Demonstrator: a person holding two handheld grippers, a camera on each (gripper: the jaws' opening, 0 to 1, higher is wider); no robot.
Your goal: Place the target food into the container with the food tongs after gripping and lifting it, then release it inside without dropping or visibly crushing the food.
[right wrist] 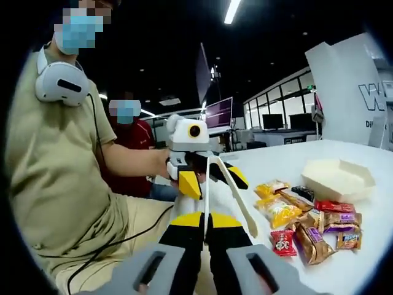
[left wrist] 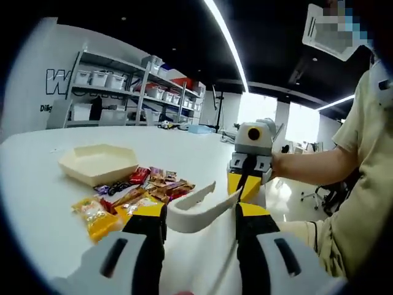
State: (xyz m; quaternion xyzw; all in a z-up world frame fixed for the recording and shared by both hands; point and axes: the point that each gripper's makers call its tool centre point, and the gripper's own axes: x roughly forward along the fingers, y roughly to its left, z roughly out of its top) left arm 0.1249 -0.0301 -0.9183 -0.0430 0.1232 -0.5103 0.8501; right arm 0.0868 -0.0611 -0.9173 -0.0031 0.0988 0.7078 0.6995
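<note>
Tongs, cream-coloured, sit between the jaws of the left gripper, which are set apart with one arm of the tongs against each jaw; in the right gripper view the right gripper is clamped on the tongs' joined end. Snack packets lie in a loose heap on the white table, just beside the hexagonal cream container, which sits apart from the tongs
</note>
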